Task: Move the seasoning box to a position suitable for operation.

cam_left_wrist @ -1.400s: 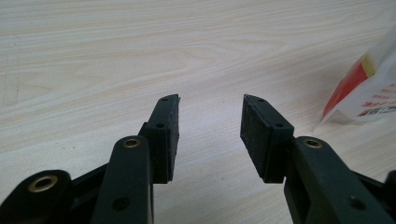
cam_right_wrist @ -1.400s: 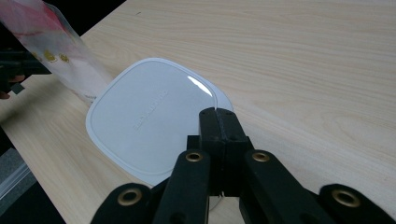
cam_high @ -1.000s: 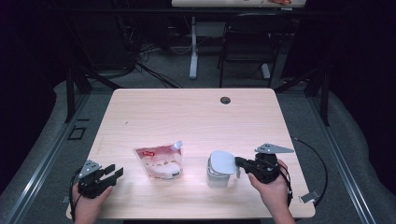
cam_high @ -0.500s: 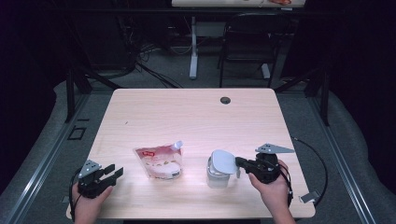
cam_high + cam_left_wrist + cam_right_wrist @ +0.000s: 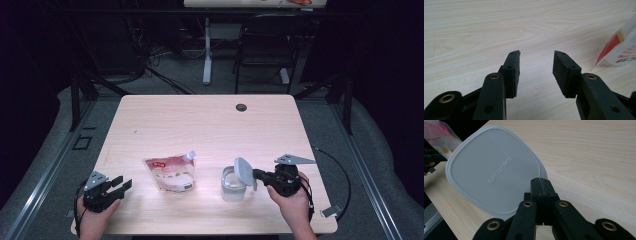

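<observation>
I see a light wooden desk (image 5: 200, 120) with a small dark round grommet hole (image 5: 241, 107) near its far edge. My left hand-held gripper (image 5: 121, 183) sits at the near left corner of the desk, held by the left hand (image 5: 92, 220), and its jaws stand apart with nothing between them. In the left gripper view the two black pads (image 5: 514, 72) hang just above bare wood, and the corner of a white and red spouted plastic pouch (image 5: 621, 47) shows at the right edge.

From the high view that pouch (image 5: 170, 172) lies flat on the desk, between my two grippers, its small white spout (image 5: 189, 155) pointing toward the far right.

My right hand-held gripper (image 5: 255, 177), held by the right hand (image 5: 292, 207), is clamped on the edge of a pale grey, rounded-square plastic lid (image 5: 243, 170). In the right gripper view the jaws are pressed together on the lid's (image 5: 494, 170) rim, and I can read the raised words "QUALITY LIFE" on its surface. The lid is tilted up, lifted at an angle over a small clear plastic container (image 5: 233, 185) that stands on the desk just to the right of the pouch. I cannot tell whether the lid's lower edge touches the container's rim.
</observation>
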Demonstrator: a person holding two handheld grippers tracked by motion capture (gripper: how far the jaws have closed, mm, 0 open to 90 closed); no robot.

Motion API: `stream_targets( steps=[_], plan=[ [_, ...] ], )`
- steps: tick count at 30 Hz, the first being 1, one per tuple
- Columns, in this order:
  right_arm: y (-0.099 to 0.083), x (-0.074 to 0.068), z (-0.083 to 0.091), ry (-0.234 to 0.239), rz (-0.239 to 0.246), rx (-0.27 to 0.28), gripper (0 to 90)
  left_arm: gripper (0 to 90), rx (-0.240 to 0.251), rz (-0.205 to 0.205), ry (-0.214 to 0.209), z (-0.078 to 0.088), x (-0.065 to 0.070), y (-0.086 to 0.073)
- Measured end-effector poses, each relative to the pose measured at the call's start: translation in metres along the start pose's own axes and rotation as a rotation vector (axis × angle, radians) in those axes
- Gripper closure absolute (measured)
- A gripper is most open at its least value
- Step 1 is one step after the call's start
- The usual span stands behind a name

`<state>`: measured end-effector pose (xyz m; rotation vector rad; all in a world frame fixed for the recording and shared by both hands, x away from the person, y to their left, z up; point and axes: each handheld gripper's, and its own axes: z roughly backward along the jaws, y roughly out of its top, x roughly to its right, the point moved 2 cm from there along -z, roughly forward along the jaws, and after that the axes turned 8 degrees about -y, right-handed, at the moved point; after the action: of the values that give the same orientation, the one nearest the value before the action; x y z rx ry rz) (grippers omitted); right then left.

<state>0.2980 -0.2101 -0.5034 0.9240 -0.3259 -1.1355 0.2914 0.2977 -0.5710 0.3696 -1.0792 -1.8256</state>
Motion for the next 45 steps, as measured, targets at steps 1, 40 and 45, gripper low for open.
stream_targets(
  steps=[1,40,45],
  plan=[
    [0.000,0.000,0.000,0.001,-0.004,0.002,90.0,57.3,0.001,0.000,-0.002,0.000,0.000,0.000],
    [-0.017,0.019,-0.009,-0.008,-0.044,-0.031,86.3,57.2,-0.003,0.000,-0.004,0.002,-0.001,0.000],
    [-0.024,0.020,-0.008,-0.036,-0.012,-0.026,81.1,57.0,-0.003,0.000,-0.004,0.002,-0.001,0.000]
  ],
)
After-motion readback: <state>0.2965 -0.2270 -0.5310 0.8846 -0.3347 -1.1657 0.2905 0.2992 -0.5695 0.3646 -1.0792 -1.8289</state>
